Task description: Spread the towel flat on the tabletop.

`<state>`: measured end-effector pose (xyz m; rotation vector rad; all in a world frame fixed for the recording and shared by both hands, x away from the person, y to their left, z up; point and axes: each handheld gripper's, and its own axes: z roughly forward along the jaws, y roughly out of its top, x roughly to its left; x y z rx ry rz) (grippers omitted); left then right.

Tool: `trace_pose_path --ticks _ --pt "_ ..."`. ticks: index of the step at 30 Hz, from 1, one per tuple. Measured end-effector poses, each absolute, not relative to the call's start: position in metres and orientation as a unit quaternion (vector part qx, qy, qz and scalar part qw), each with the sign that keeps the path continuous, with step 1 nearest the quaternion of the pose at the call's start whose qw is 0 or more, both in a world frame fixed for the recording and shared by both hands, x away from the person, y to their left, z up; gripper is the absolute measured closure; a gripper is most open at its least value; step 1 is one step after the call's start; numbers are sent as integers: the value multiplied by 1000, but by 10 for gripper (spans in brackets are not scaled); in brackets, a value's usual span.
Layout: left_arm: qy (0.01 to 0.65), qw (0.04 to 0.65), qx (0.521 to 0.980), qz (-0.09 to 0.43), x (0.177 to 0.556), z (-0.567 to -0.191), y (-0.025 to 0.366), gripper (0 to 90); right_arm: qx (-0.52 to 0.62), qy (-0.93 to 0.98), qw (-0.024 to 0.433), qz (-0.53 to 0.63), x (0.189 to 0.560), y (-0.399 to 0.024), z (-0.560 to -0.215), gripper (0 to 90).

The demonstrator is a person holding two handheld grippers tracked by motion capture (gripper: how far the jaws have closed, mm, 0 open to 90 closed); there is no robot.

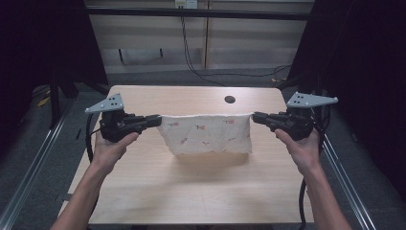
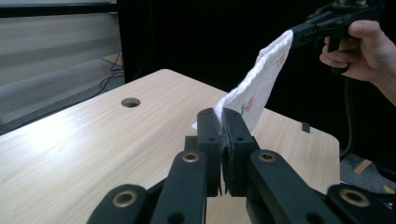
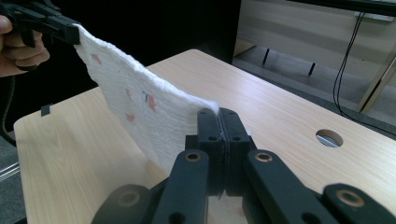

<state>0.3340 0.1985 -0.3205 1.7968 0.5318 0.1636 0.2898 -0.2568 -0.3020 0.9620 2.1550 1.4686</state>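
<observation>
My left gripper (image 1: 154, 120) and right gripper (image 1: 259, 117) each pinch a top corner of the cloth (image 1: 206, 134). It hangs stretched above the table (image 1: 191, 191). Lifting looks done; laying it down is left, I think.

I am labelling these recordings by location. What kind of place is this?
Probably a lab or recording rig: a bare wooden table with a cable hole, black curtains, metal rails and loose cables on the floor.
</observation>
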Motion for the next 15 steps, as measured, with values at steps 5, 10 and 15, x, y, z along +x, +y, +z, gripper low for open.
trace_pose_path --ticks 5,10,15 --pt "238 572 783 58 339 -324 198 875 340 766 176 516 290 -258 -301 891" --pt "241 573 781 54 337 -323 197 876 341 758 174 528 286 -257 -300 891" --pt "236 592 769 52 332 -310 200 876 338 756 182 530 279 -256 -289 891"
